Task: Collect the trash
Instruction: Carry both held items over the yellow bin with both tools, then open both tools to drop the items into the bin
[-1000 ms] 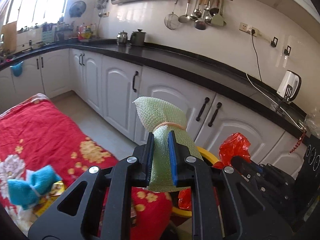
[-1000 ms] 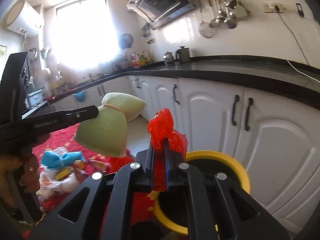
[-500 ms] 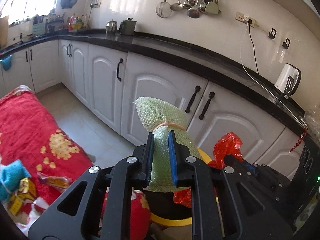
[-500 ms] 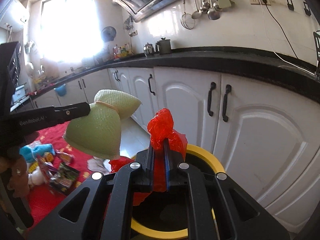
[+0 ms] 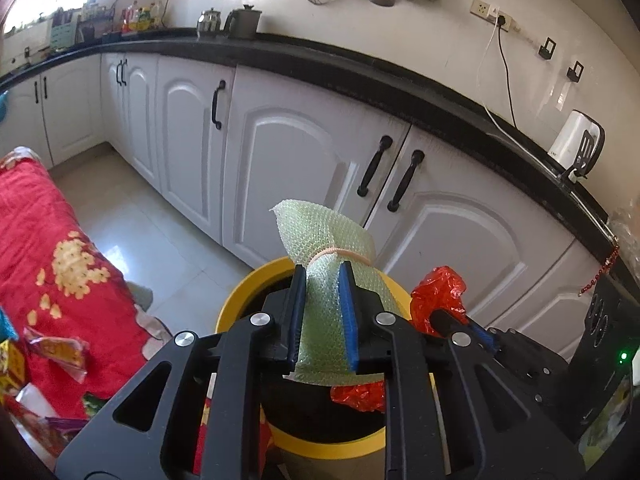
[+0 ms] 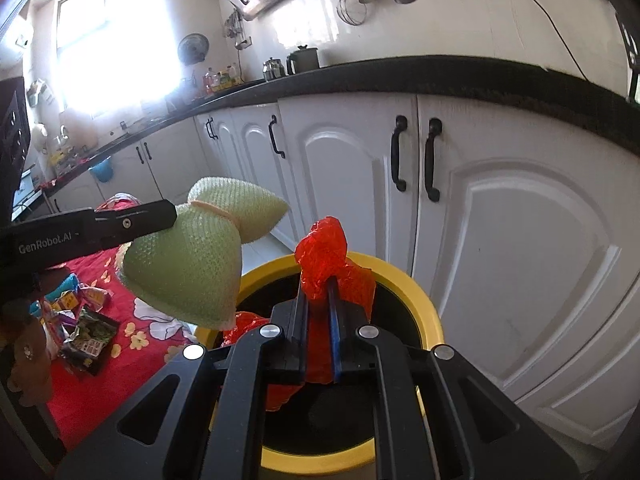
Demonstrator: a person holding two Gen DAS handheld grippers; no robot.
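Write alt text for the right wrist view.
The right gripper clamps a crumpled red plastic bag above a yellow-rimmed black bin. To its left, the left gripper holds a green bubble-wrap bundle beside white kitchen cabinets.

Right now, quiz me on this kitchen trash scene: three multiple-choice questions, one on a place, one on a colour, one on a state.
1. Where is the left gripper's green bubble-wrap bundle?
A. over the yellow-rimmed bin
B. on the counter
C. on the red cloth

2. What colour is the crumpled plastic bag in the right gripper?
A. blue
B. red
C. white

3. How do the right gripper's jaws stand?
A. wide open
B. shut on nothing
C. shut on the bag

Answers: 1 A, the bin's rim shows below the bundle. 2 B, plainly red. 3 C, the bag is pinched between the pads.
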